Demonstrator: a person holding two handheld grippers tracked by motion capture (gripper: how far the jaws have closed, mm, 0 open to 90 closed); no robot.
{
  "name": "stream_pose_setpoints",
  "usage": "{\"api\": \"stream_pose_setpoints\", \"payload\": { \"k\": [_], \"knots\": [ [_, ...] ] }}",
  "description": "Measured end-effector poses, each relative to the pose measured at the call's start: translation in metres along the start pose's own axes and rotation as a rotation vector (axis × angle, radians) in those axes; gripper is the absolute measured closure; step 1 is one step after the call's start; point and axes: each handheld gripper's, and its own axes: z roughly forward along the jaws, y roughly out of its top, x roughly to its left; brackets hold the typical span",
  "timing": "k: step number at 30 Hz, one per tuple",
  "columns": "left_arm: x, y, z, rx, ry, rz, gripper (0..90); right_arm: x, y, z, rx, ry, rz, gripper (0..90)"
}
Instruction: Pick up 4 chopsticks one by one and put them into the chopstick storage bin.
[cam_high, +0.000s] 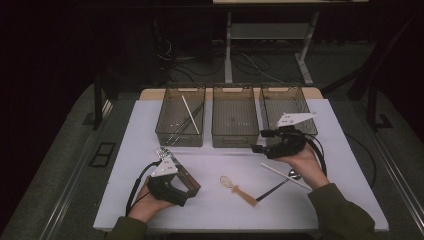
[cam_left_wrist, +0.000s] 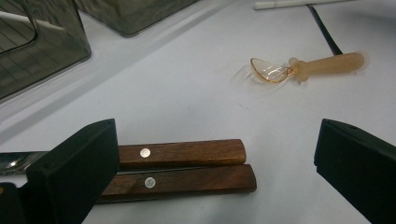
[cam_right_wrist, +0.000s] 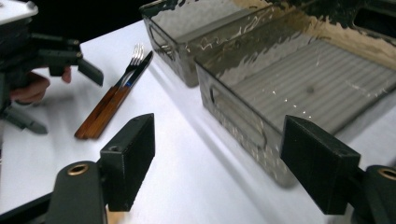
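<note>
Two wooden-handled utensils (cam_left_wrist: 180, 170), a fork and a knife, lie side by side flat on the desk (cam_high: 215, 205), right in front of your left hand-held gripper (cam_left_wrist: 215, 163); the handles sit between its jaws, nearer one jaw. Jaws stand wide, no pad pressing the wood. Beyond that gripper: amber spoon (cam_left_wrist: 306, 67) on the desk, then a black stick (cam_left_wrist: 322, 30) and a white stick (cam_left_wrist: 289, 3). Your right hand-held gripper (cam_right_wrist: 217, 163) is also wide, nothing between the jaws, hovering just beside the near wall of the middle bin (cam_right_wrist: 243, 116). From it, the utensils (cam_right_wrist: 114, 100) lie well off, by your left gripper (cam_right_wrist: 32, 56). Left bin (cam_high: 181, 116) holds thin sticks.
</note>
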Motion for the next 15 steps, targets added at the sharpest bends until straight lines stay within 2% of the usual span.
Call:
{"api": "stream_pose_setpoints", "payload": {
  "k": [2,5,13,14,15],
  "knots": [
    [0.000,0.000,0.000,0.001,0.002,0.002,0.0,0.000,-0.008,-0.006,0.015,-0.008,-0.007,24.7],
    [0.000,0.000,0.001,0.003,0.002,0.001,0.0,-0.001,-0.018,-0.015,0.009,-0.007,0.003,25.0],
    [-0.001,0.000,0.000,0.003,0.002,0.003,0.0,0.000,-0.041,-0.036,0.025,-0.058,-0.006,25.7],
    [-0.001,0.000,0.000,0.002,0.002,0.003,0.0,0.000,-0.044,-0.037,0.033,-0.064,-0.004,26.5],
    [-0.001,0.000,0.000,0.003,0.002,0.004,0.0,0.000,-0.047,-0.039,0.041,-0.067,-0.002,31.4]
  ]
}}
